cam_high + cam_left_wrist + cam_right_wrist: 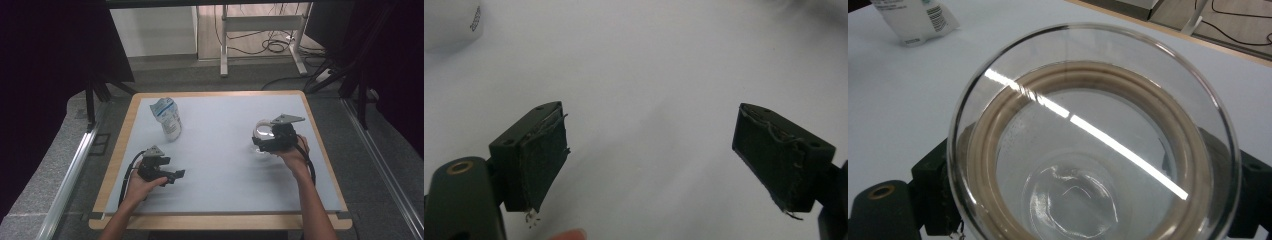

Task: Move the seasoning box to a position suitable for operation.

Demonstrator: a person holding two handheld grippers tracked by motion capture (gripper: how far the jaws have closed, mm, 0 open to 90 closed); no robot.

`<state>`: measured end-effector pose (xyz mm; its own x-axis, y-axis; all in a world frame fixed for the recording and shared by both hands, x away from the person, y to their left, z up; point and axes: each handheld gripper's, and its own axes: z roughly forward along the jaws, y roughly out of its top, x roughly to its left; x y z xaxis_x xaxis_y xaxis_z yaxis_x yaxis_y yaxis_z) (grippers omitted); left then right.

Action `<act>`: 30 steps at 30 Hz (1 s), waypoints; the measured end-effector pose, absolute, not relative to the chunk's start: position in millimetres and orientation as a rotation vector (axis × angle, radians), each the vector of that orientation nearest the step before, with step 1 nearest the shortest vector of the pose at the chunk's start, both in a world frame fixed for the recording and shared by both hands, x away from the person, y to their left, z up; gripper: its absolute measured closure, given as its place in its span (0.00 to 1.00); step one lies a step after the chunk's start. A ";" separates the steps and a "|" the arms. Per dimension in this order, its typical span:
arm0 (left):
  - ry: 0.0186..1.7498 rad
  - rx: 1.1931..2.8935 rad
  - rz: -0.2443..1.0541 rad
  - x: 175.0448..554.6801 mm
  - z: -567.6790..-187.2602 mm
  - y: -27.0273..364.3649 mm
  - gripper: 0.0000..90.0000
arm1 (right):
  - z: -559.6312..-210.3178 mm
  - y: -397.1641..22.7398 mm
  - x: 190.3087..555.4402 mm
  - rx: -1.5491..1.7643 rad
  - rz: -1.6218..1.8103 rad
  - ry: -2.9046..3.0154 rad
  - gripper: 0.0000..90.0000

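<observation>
Forearms enter at the near edge of the table [215, 210].

Left gripper [172, 176]: near left, low over the bare surface, jaws spread wide with nothing between them; pads [541, 160] frayed at the edges.

Right gripper [264, 142]: mid right, clenched on a glass lid [1093, 145]. Lid is clear, domed, with a tan seal ring inside; it sits between the jaws, which press on its sides.

Pouch [167, 117]: far left of the table, white and crumpled, printed with a barcode, well apart from both grippers.

Progress, as judged: the lid is picked up and in hand; placing or fitting it is left, and the pouch looks untouched.

Unclear: whether the lid rests on the table or is lifted; the right jaw tips are hidden behind glass. Pouch print is too small to read. Floor cables and a desk frame lie beyond.
</observation>
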<state>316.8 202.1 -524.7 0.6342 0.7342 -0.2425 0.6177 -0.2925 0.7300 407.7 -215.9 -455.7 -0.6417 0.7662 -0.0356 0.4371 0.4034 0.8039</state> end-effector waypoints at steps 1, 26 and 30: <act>1.059 2.010 0.174 316.8 -525.0 201.8 0.16 | -455.8 -216.6 405.1 1.023 1.120 2.266 0.13; 1.069 2.024 0.183 316.5 -527.8 201.2 0.16 | -475.2 -216.3 372.4 0.890 1.167 2.415 0.13; 1.067 2.025 0.186 315.9 -527.2 202.1 0.16 | -479.1 -206.7 371.9 0.850 1.162 2.459 0.13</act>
<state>315.9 202.1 -527.2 0.6297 0.7423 -0.2292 0.6213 -0.3040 0.7222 371.9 -206.7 -479.1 -0.7833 0.6215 -0.0110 0.3862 0.5004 0.7748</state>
